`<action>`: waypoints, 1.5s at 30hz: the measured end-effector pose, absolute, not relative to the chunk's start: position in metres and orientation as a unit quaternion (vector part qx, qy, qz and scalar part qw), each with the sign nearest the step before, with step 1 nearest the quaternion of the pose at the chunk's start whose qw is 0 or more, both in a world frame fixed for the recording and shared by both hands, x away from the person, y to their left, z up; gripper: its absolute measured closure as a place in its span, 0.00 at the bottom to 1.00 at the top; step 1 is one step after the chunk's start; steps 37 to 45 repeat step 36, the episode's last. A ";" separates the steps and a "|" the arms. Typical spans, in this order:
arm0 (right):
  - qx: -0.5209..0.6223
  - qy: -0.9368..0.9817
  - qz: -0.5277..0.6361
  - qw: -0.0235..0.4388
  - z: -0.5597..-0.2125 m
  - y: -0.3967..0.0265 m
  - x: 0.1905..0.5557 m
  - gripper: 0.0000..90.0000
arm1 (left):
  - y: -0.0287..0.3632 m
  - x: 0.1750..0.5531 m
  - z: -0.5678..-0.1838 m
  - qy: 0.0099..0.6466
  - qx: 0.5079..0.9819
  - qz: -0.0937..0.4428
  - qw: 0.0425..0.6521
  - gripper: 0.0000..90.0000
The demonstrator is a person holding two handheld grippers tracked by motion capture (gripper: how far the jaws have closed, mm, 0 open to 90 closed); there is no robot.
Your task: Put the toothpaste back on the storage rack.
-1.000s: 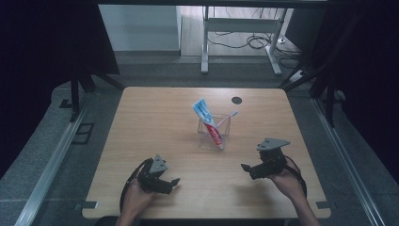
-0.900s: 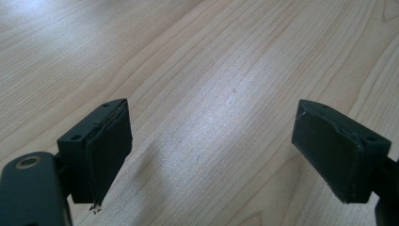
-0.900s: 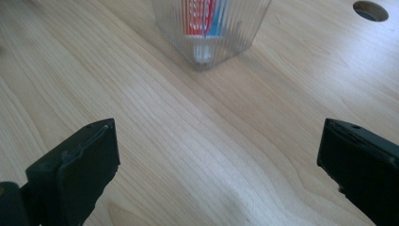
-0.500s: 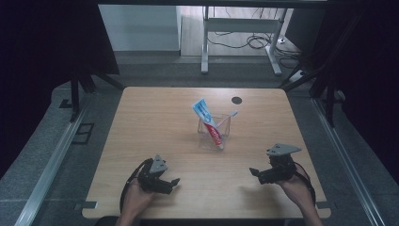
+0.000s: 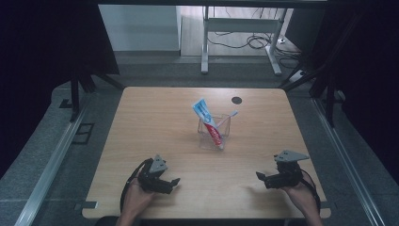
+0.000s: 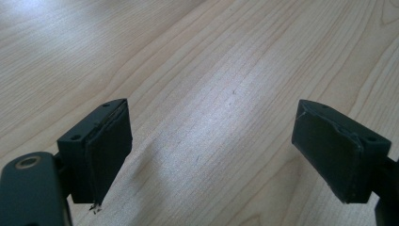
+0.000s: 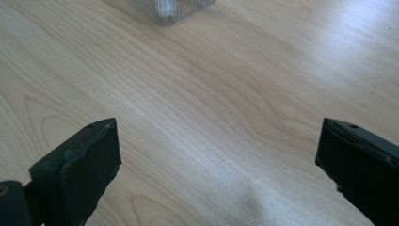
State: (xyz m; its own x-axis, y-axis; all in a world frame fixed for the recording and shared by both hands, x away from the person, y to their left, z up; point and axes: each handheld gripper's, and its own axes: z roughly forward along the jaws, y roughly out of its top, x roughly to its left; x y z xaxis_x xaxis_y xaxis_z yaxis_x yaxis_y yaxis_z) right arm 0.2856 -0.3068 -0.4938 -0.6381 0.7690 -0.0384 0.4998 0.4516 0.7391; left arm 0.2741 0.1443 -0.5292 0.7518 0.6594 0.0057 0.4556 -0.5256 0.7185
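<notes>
A clear holder (image 5: 214, 132) is standing near the middle of the wooden table (image 5: 155, 122), with a toothpaste tube (image 5: 208, 121) leaning inside it. The left gripper (image 5: 175, 181) is resting near the front edge, well apart from the holder, its fingers (image 6: 101, 153) spread wide over bare wood. The right gripper (image 5: 258, 175) is sitting at the front right, fingers (image 7: 82, 172) also spread, pinching nothing; the holder's base (image 7: 171, 9) is lying ahead of them, well beyond the tips.

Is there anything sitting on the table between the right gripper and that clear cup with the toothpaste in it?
Nothing visible. Bare wooden table lies between the open right gripper and the clear cup holding the toothpaste tube; the right gripper view shows only wood up to the cup's base.
</notes>
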 end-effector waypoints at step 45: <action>0.382 0.843 0.344 0.158 -0.543 -0.315 0.283 0.00 | 0.144 0.278 -0.535 0.339 0.857 0.104 0.373 0.14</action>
